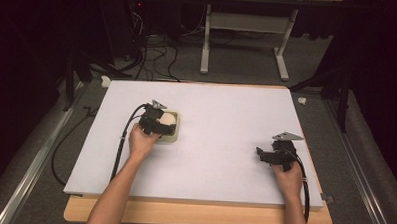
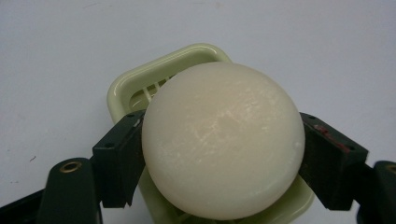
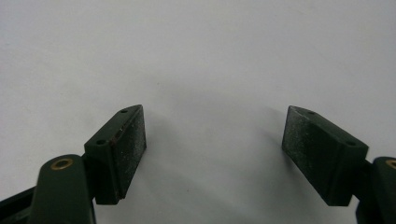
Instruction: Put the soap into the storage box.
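Observation:
A round cream soap bar [image 2: 223, 140] fills the left gripper view, both black pads pressed against its sides, so my left gripper [image 2: 223, 158] is shut on it. Right under it lies a pale green soap dish [image 2: 140, 84] with a slotted bottom; whether the soap touches the dish I cannot tell. From above, the left gripper [image 1: 158, 124] sits over the dish [image 1: 174, 136] left of the table's middle, with the soap [image 1: 167, 119] between its jaws. My right gripper [image 1: 261, 153] is at the right side, open, its pads [image 3: 128, 149] wide apart over bare white surface.
The white sheet [image 1: 221, 118] covers a wooden table [image 1: 198, 214]. Black cables trail from both grippers toward the front edge. Beyond the far edge stand a grey table frame [image 1: 244, 43] and loose cables on the floor.

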A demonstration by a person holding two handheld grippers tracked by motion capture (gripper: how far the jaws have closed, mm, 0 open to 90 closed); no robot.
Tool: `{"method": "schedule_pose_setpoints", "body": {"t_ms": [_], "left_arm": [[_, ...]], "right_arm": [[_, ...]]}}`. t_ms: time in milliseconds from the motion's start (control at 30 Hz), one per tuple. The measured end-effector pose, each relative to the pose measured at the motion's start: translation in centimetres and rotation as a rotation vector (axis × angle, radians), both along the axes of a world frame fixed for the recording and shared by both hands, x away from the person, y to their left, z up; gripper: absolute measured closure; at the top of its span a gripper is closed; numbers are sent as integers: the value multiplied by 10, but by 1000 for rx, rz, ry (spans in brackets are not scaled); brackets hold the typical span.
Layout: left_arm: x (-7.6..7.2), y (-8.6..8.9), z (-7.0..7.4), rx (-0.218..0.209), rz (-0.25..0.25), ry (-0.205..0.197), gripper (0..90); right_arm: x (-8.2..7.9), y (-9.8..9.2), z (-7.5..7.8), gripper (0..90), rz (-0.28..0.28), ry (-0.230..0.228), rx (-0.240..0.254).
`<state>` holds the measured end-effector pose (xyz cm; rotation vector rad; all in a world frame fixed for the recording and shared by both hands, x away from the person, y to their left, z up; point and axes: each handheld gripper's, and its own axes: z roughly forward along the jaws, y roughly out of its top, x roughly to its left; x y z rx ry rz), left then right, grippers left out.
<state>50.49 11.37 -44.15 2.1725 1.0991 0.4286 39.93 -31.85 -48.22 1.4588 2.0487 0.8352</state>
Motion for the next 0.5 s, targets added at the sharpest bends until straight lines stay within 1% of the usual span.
{"method": "schedule_pose_setpoints", "body": {"t_ms": [200,500], "left_arm": [[2,-1,-4,15,5,7,246],[3,-2,-7,22,2,17,245]], "right_arm": [[0,0,0,224,0,0,-1],[0,0,0,223,0,0,-1]]}}
